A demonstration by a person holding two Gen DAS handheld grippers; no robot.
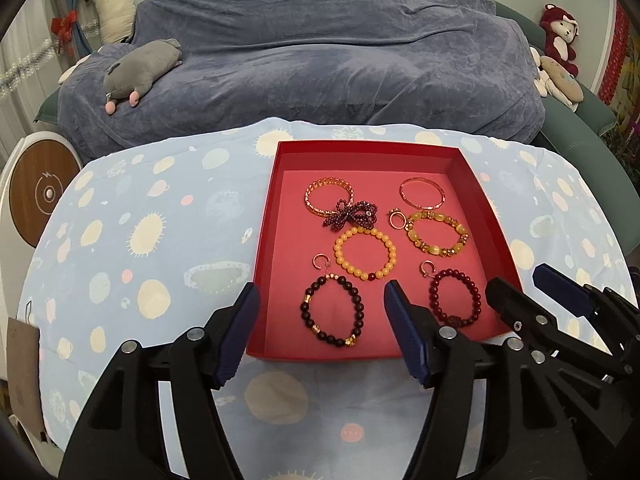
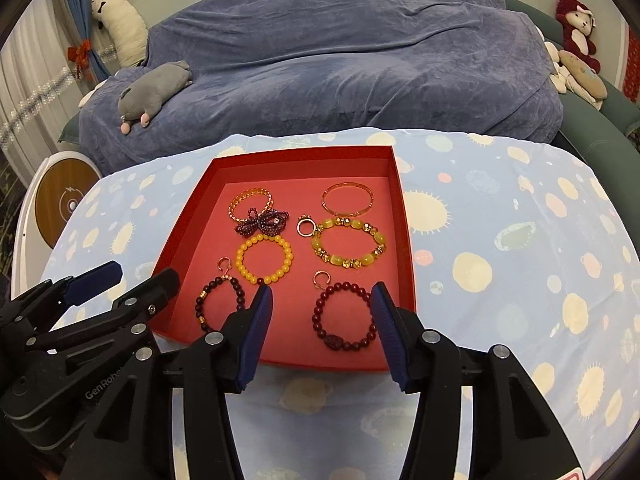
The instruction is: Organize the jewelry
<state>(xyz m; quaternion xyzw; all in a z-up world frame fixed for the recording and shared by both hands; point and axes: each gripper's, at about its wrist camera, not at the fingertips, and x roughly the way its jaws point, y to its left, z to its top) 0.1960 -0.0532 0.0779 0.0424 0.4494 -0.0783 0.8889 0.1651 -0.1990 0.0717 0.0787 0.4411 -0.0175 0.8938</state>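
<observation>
A shallow red box (image 1: 368, 145) (image 2: 304, 152) lies on the spotted blue cloth and holds several bracelets. Near its front edge lie a dark bead bracelet (image 1: 359, 302) (image 2: 200, 308) and a dark red bead bracelet (image 1: 476, 300) (image 2: 318, 312). Behind them are a yellow bead bracelet (image 1: 340, 250), a yellow-green stone bracelet (image 1: 436, 250), a gold bangle (image 1: 420, 179), a gold chain bracelet (image 1: 320, 184) and a purple bead bow (image 1: 352, 216). My left gripper (image 1: 322, 290) hangs open above the dark bracelet. My right gripper (image 2: 322, 291) hangs open above the dark red one. Neither holds anything.
The cloth-covered table (image 1: 160, 240) has bare room left and right of the box. Behind it stands a sofa under a blue-grey throw (image 1: 320, 60) with a grey plush toy (image 1: 140, 68). A round wood-topped device (image 1: 40, 196) sits at the far left.
</observation>
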